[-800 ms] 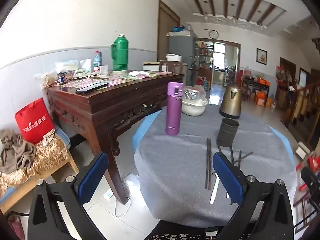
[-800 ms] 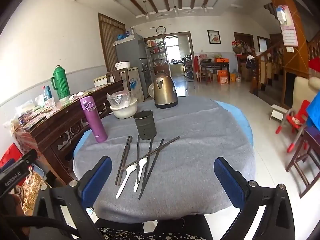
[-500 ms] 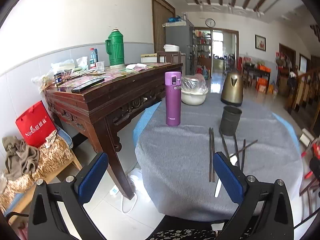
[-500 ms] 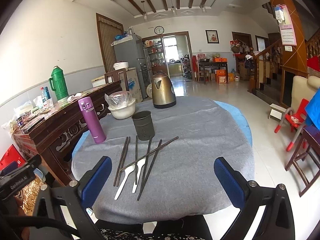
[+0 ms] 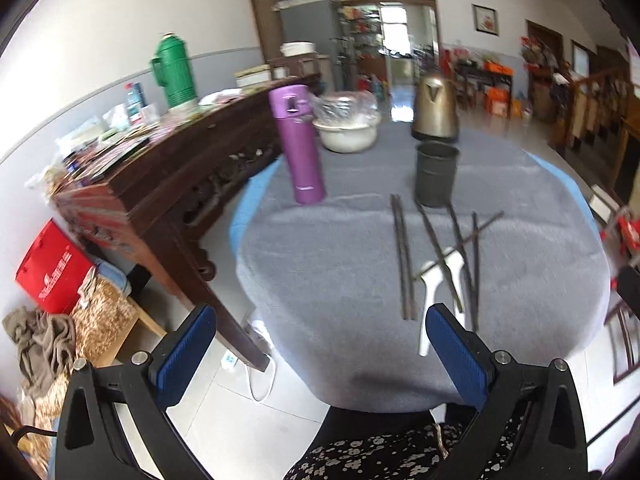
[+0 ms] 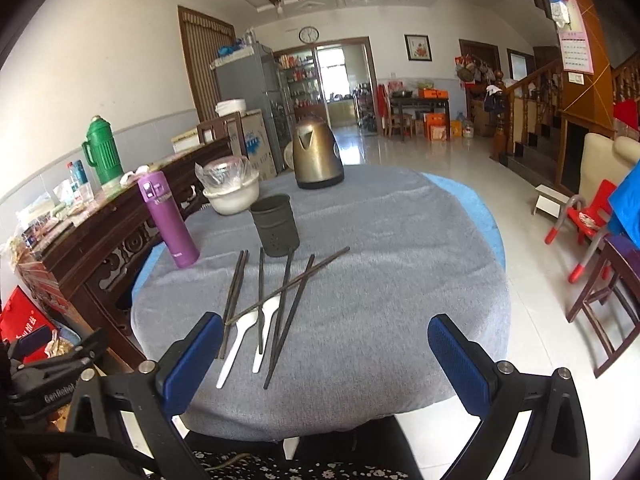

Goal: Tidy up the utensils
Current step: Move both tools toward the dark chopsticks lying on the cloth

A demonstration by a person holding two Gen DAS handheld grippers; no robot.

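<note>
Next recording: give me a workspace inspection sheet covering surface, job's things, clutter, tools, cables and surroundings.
Surface: round table under a grey cloth, a blue layer showing at its edge.
Job's things: dark chopsticks lying loose, some crossed, over two white spoons; dark holder cup upright behind them, with no utensils showing above its rim.
Clutter: purple flask, covered white bowl, brass kettle.
Tools: left tool and right tool both open, empty, short of the utensils.
Cables: white cord on the floor.
Surroundings: wooden sideboard with a green thermos.

"GenRobot" on black gripper body (image 6: 52,388), red bag (image 5: 54,268) lettering unreadable
</note>
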